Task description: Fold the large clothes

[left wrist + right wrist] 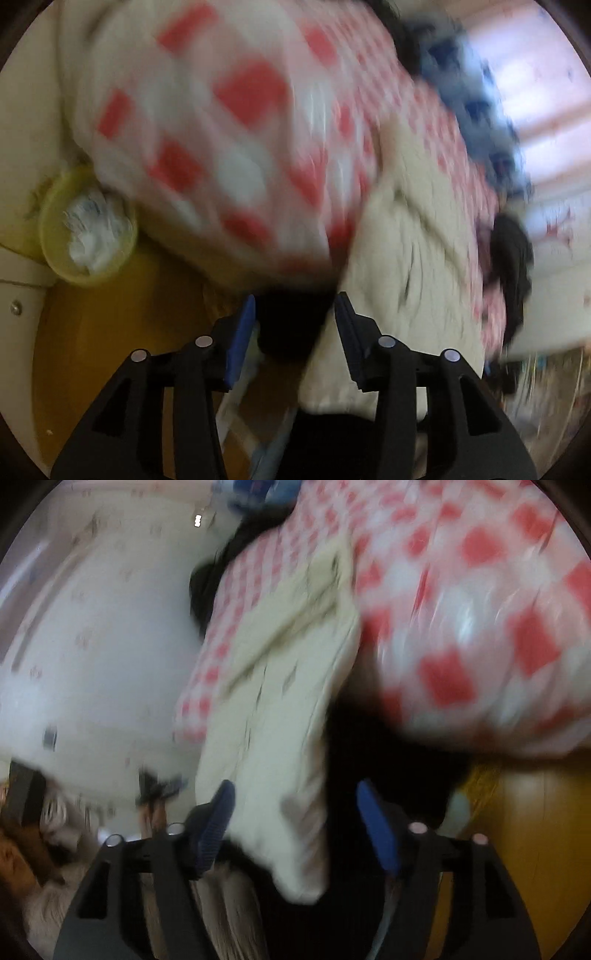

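Observation:
Both views are motion-blurred. A cream garment [413,236] lies on a table covered by a red-and-white checked cloth [229,122]; it also shows in the right wrist view [273,709] on the same checked cloth [480,627]. My left gripper [295,306] is open, its fingers apart below the cloth's hanging edge, with nothing between them. My right gripper [295,805] is open, its fingers either side of the garment's near hanging end without closing on it.
A yellow bin [85,229] with white paper stands on the orange floor [110,332] at left. Dark clothes [513,266] lie at the table's far side. A white wall [92,646] and clutter on the floor [44,842] show at left in the right wrist view.

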Motion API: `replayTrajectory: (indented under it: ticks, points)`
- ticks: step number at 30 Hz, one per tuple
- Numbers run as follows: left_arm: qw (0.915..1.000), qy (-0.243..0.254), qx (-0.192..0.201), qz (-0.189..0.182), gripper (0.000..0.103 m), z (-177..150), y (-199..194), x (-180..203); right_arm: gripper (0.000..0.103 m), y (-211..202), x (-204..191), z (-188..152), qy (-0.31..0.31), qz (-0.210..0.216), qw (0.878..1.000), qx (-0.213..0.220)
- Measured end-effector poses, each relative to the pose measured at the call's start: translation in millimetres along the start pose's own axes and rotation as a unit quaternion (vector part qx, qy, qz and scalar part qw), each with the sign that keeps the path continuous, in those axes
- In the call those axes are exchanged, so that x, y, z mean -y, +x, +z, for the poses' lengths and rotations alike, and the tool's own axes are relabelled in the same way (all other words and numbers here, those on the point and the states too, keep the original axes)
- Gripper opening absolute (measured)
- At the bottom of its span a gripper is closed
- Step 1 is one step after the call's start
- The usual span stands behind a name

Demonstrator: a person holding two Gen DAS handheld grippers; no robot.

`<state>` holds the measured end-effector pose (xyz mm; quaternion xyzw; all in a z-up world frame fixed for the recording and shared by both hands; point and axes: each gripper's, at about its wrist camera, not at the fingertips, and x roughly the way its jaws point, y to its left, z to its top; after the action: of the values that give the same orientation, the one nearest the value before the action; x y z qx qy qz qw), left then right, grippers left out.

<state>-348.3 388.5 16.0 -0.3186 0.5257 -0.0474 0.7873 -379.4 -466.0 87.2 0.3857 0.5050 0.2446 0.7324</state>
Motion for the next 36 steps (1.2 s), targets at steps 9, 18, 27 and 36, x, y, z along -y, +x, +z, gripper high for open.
replayTrajectory:
  ticks: [9,18,27,36]
  points:
    - [0.9813,0.166,0.03,-0.092,0.066,85,122,205,0.088,153,-77,166,-0.104,0.004,0.994,0.045]
    - [0.9921,0.084,-0.031,-0.087,0.066,149,319,264,0.088,310,-6,278,-0.025,-0.074,0.997,0.021]
    - [0.9877,0.106,-0.047,-0.105,0.075,130,247,225,0.096,249,-34,245,-0.067,-0.078,0.995,0.004]
    - [0.9877,0.048,-0.088,-0.12,0.088,27,109,27,0.096,137,22,68,0.028,0.002,0.995,-0.097]
